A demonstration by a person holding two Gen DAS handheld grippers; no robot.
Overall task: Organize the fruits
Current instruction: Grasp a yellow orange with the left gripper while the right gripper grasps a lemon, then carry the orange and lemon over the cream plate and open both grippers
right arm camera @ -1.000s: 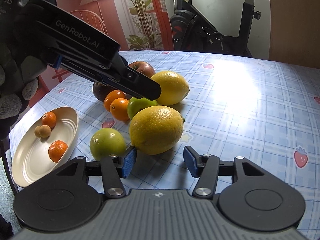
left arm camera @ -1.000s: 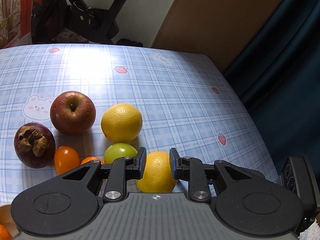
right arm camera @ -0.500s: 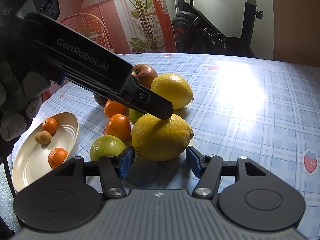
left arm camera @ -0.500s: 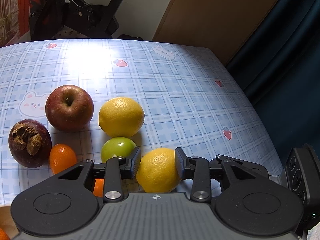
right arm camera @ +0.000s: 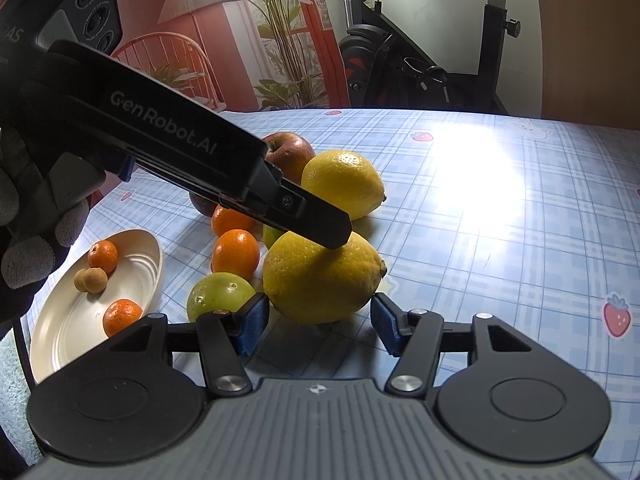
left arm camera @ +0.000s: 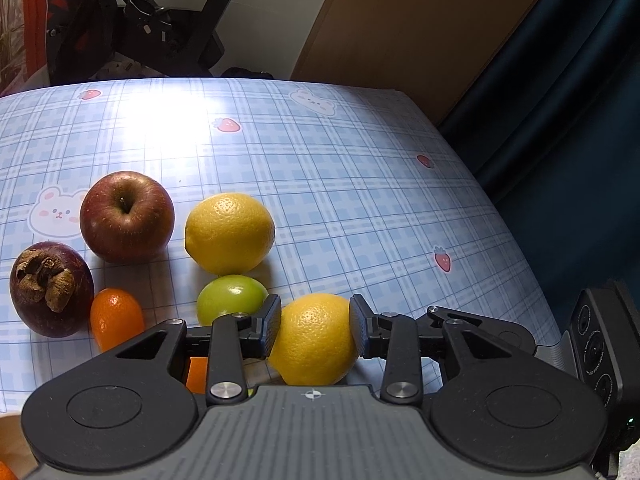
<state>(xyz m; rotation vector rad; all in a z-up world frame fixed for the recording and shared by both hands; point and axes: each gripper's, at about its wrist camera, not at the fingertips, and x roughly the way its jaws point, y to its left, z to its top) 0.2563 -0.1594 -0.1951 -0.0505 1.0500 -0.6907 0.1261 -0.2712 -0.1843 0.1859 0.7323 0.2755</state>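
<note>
White dish (right arm camera: 154, 264) at left bench edge, two small oranges and pale round fruit inside; mangosteen (left arm camera: 50, 288), apple (left arm camera: 127, 216), far lemon (left arm camera: 230, 233) clustered on checked bench (left arm camera: 360, 184); left gripper (left arm camera: 314, 326) fingers just widened, pads against near lemon (left arm camera: 314, 340) resting on bench; right gripper (right arm camera: 318, 324) fingers open, short of same lemon
</note>
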